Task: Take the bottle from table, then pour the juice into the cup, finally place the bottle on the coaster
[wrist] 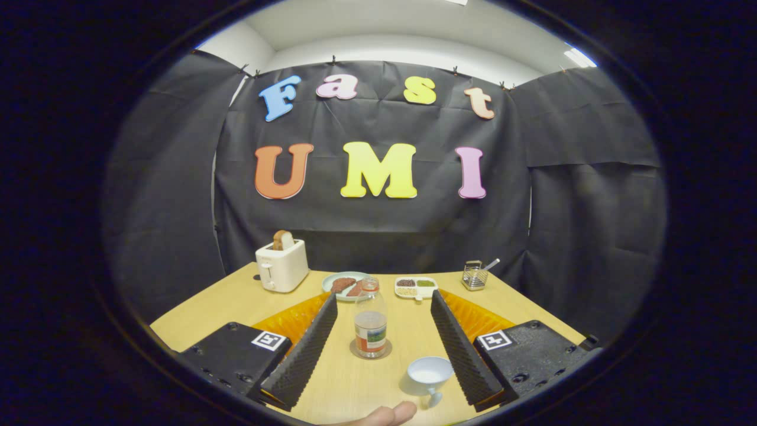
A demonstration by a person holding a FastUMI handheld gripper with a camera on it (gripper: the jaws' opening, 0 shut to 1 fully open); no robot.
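- Nearest, a fingertip of the person's hand [387,414] shows at the base of the view, below the gap between the fingers; keep it clear of the work.
- The gripper [384,307] stands wide open with nothing held; the two fingers [301,355] splay apart over the bench [349,384].
- The cup [430,375] sits between the fingers, close against the inner side of the right one; it looks pale inside, though I cannot tell what it holds; any advance should avoid brushing it.
- Just ahead, midway between the fingers, the bottle [371,319] stands upright on the coaster [370,354], about a third full by my reading; neither finger touches it.
- Judged step: the bottle seems to be set down already, or is not yet taken; either way, move straight along the gap's line, keep both fingers level, and keep the bottle upright.
- Beyond the fingertips lie a plate [346,285] and a divided dish [416,288]; farther left a toaster [281,266], farther right a wire holder [474,276].
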